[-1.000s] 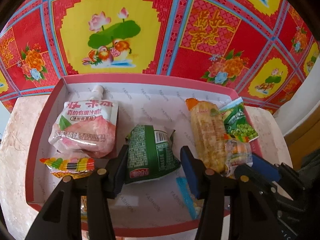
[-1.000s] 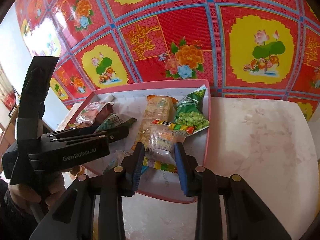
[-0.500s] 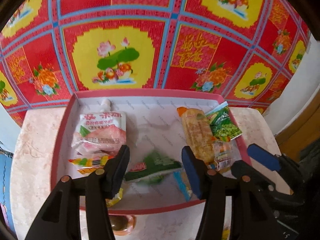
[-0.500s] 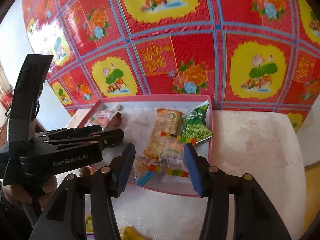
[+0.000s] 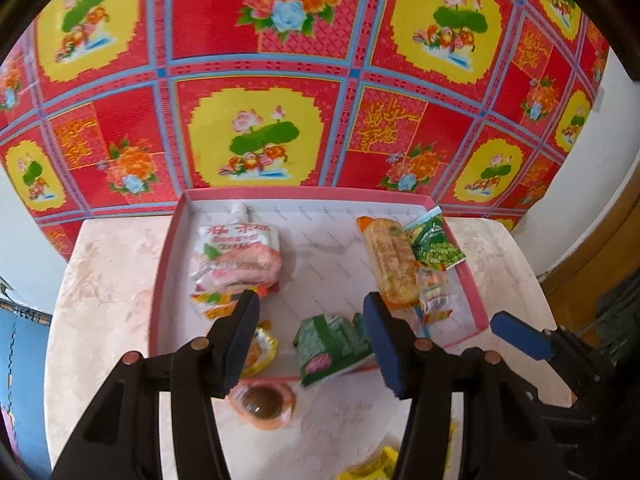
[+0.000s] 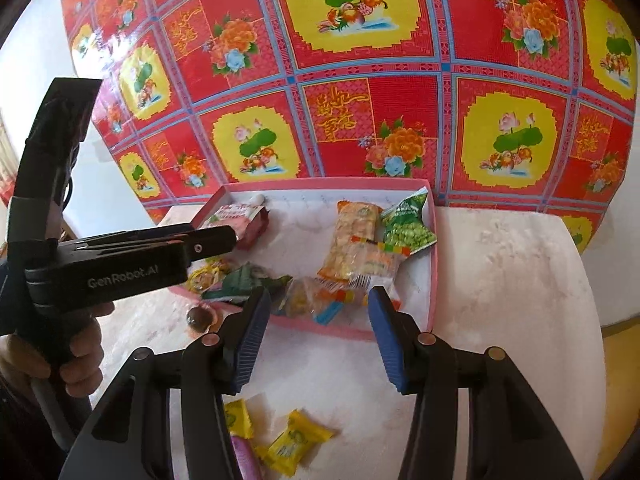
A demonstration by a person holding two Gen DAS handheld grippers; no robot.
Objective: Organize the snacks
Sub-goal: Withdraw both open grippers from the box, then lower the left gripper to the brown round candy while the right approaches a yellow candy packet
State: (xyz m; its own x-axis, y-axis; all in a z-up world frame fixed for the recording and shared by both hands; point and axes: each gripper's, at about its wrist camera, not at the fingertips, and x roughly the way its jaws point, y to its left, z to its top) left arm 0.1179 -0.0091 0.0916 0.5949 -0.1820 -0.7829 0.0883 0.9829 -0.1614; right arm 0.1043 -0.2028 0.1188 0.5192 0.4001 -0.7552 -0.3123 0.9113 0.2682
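**What the counter carries**

We see a pale marbled counter point(image 6: 500, 288) bearing a shallow pink tray point(image 6: 434, 280) of snack packets, a small brown jelly cup point(image 5: 262, 402) just before the tray, and yellow wrapped candies point(image 6: 294, 446) nearer us.

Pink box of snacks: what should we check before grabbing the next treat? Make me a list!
1. Left gripper empty, jaws apart: ok.
2. Right gripper empty, jaws just opened: ok.
3. Green packet fully inside the pink box: not ok, it hangs over the near rim.
4. Jelly cup in the box: not ok, on the table.
5. Yellow candies in the box: not ok, on the table.
6. Room left in the box: ok, the middle is bare.
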